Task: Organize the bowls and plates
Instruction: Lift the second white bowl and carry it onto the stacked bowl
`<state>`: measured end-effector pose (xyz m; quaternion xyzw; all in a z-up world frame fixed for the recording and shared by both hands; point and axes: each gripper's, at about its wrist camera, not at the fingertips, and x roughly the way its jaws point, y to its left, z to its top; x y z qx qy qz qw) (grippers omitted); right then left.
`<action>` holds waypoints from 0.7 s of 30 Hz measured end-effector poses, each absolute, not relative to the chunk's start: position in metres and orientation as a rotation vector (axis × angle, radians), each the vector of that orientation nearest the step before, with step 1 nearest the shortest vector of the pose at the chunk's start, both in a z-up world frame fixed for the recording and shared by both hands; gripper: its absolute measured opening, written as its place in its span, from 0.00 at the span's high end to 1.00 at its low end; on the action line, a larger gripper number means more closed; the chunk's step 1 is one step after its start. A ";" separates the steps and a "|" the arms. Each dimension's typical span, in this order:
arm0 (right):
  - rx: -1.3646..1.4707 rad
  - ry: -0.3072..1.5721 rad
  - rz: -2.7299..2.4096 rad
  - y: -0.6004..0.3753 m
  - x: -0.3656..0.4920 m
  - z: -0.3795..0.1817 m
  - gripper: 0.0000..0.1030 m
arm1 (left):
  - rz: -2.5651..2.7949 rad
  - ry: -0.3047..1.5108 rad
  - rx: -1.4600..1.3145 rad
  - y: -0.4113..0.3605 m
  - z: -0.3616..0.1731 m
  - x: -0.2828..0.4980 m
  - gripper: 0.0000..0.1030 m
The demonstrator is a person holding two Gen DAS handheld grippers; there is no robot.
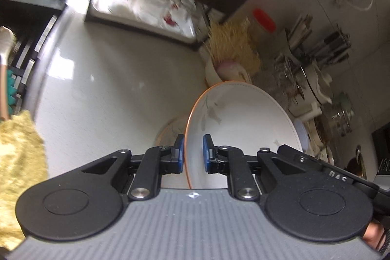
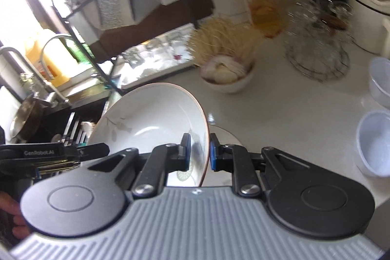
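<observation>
Floral bowl [image 1: 243, 118] pinched at opposite rims by left gripper [image 1: 193, 152] & right gripper [image 2: 199, 150], frame ctr; should be kept level, lowered onto plate [image 2: 224, 135].

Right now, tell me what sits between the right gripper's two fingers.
The rim of the white floral bowl with its orange edge: the right gripper pinches it, seen in the right wrist view.
</observation>
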<state>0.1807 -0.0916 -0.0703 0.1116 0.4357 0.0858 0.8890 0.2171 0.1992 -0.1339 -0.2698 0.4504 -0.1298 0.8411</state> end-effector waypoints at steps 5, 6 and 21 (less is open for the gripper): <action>0.231 0.935 0.117 -0.105 0.183 -0.095 0.82 | -0.281 1.030 -0.555 0.178 -0.162 0.233 0.83; 0.230 0.942 0.106 -0.108 0.184 -0.100 0.82 | -0.282 1.044 -0.552 0.175 -0.168 0.236 0.83; 0.223 0.995 0.065 -0.107 0.196 -0.143 0.82 | -0.247 1.177 -0.490 0.163 -0.211 0.270 0.83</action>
